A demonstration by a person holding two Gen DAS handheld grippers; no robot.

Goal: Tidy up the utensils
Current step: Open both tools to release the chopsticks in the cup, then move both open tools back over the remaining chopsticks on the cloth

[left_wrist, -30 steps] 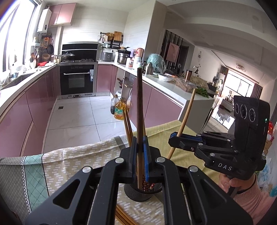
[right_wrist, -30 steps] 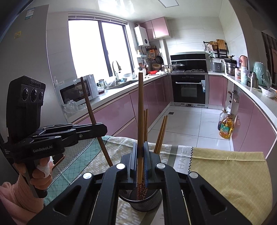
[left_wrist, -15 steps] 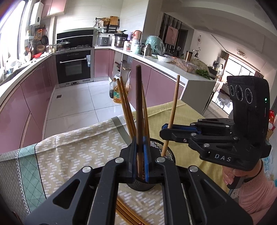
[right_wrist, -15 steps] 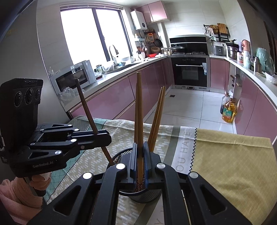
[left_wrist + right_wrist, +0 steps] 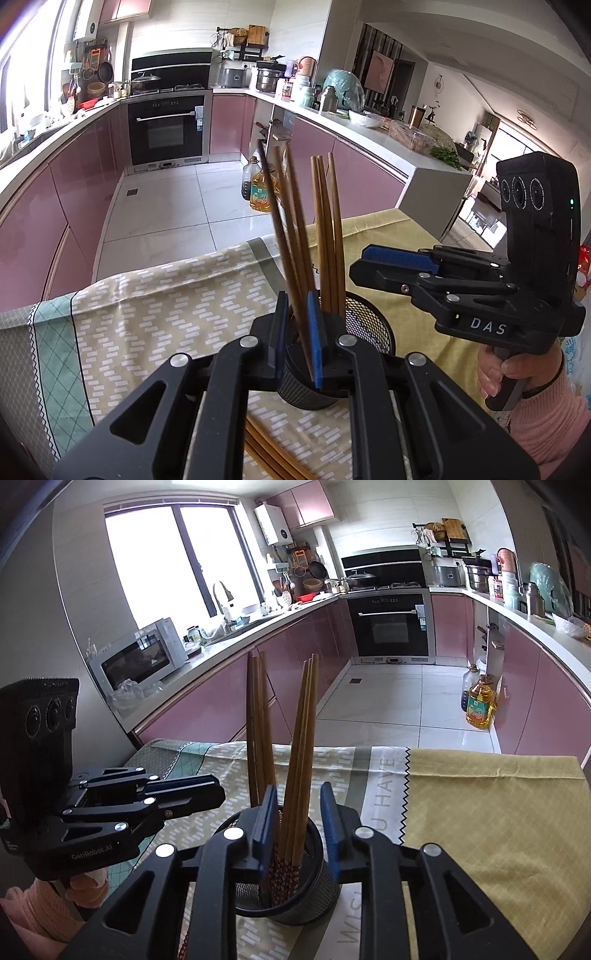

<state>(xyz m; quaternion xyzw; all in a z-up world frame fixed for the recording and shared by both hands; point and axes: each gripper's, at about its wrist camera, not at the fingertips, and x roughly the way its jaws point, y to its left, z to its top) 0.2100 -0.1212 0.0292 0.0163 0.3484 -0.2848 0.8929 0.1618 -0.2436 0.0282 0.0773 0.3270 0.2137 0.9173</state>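
Both our left gripper (image 5: 295,328) and right gripper (image 5: 295,825) stand spread just above the mesh cup (image 5: 317,897), where the chopsticks (image 5: 301,738) stand near-upright; loose chopsticks (image 5: 266,446) lie flat beside its base, nearer the left.

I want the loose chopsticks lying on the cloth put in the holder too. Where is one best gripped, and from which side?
Grip the loose chopsticks on the bare shaft, from straight above, with the jaws across their length. They lie flat on the tablecloth beside the mesh holder, partly hidden under the left gripper.
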